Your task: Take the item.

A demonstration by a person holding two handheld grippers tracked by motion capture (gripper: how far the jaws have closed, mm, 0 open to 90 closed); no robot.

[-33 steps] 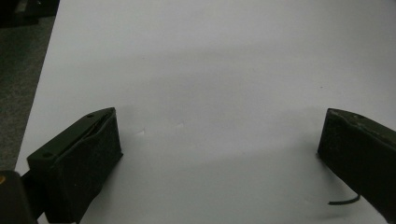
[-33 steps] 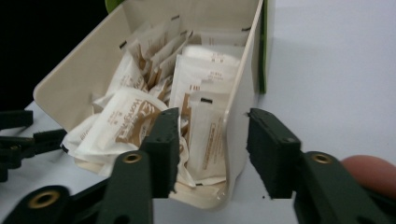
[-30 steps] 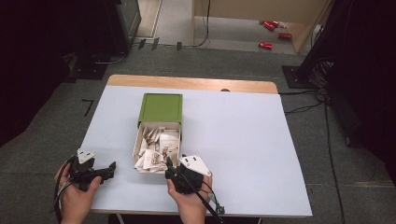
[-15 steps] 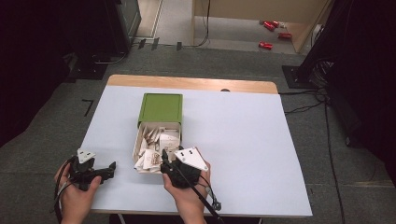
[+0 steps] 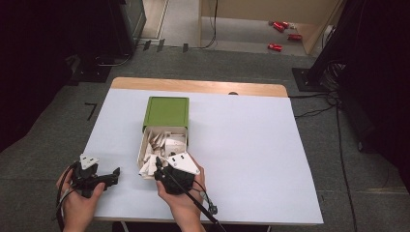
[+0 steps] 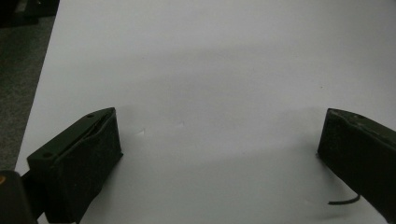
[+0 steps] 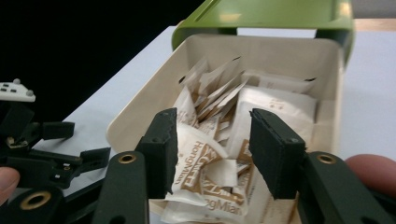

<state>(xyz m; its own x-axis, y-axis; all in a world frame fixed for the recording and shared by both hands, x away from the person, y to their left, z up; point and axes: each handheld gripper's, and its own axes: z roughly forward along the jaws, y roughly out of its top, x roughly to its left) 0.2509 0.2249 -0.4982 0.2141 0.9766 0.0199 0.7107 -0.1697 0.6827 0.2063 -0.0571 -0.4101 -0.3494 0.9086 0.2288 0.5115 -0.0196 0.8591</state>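
R gripper [image 5: 158, 169] closer, "HongMian" packets [image 7: 201, 168]

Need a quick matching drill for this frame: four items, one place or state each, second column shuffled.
Items:
1. green lid
2. paper sachets
3. left hand-held gripper
4. right hand-held gripper

Descriptions:
A. jaws wide apart over bare white table, nothing between them
B. heaped inside the cream box
C. jaws on either side of a sachet at the box's near end, closing in
D. at the box's far end, toward the table's wooden edge

Pairs: 1-D, 2-B, 3-A, 4-C
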